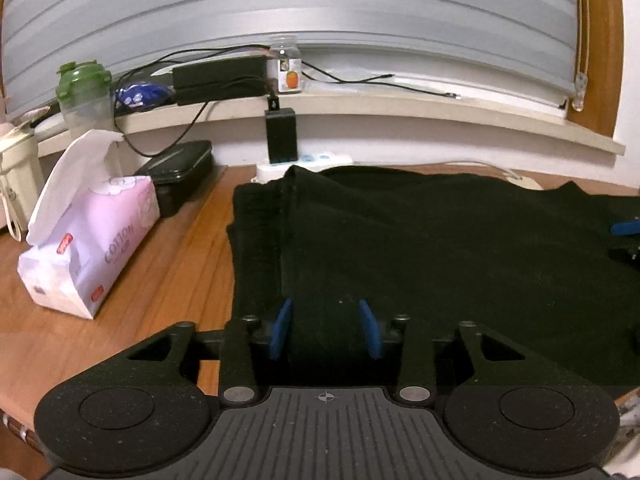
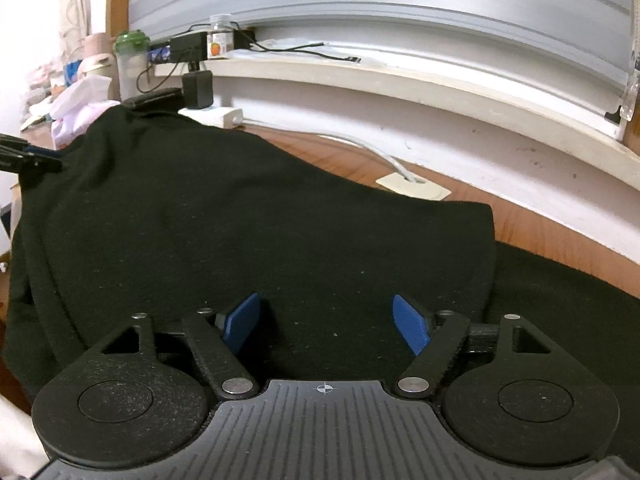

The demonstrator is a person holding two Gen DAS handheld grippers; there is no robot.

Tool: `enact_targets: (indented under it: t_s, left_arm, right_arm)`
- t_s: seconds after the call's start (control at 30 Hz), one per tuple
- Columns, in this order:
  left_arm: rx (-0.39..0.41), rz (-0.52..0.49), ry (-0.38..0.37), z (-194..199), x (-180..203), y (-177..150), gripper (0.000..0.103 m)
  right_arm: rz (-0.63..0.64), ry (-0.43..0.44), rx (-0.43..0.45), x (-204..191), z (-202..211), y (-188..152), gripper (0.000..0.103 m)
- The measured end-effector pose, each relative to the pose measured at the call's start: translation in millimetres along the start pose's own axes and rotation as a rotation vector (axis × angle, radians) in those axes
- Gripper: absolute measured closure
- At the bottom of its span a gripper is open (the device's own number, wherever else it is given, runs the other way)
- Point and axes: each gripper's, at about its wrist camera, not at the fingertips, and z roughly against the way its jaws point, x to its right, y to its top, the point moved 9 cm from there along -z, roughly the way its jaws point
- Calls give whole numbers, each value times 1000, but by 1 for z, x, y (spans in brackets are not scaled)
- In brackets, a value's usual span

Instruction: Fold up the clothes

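Note:
A black garment [image 1: 440, 248] lies spread on the wooden table, with a folded layer on top in the right wrist view [image 2: 240, 220]. My left gripper [image 1: 325, 320] is open over the garment's near edge, close to its left side seam. My right gripper [image 2: 325, 316] is open wider over the near edge of the folded layer. Black cloth lies between both pairs of blue pads; I cannot tell whether they touch it. The right gripper's blue tip shows at the left wrist view's right edge [image 1: 624, 227]. The left gripper shows at the right wrist view's left edge [image 2: 28, 158].
A pink tissue pack [image 1: 88, 240] and a black case [image 1: 180, 176] sit left of the garment. A white power strip with a black charger [image 1: 282, 140] stands behind it. The window sill [image 1: 360, 104] holds a green-lidded bottle [image 1: 84, 92], a black box, a jar and cables.

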Motion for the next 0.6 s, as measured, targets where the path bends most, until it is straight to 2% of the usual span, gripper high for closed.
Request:
enact_targets:
  t_s: [0.03,0.13,0.23,0.33,0.43,0.47,0.6]
  left_arm:
    - [7,8,3,0,0,-2,95]
    - [34,10,0,7,1,-7,98]
    - [61,21,-4,30,-6,2,98]
    - [26,53,-32,37,-18,3,95]
    - [23,54,29,32,-26,8,93]
    - [32,60,29,30,-27,12,91]
    - [66,29,20,10,-11,40,67]
  right_arm:
    - [2,-3,1,0,0,0,29]
    - [3,-8,2,0,0,0,28]
    - [3,-9,2,0,0,0,27]
    - [10,-15,3,0,0,0,27]
    - [14,-19,5,0,0,0,26]
    - [14,-20,5,0,0,0,26]
    - [7,-15,6,1,0,-1,26]
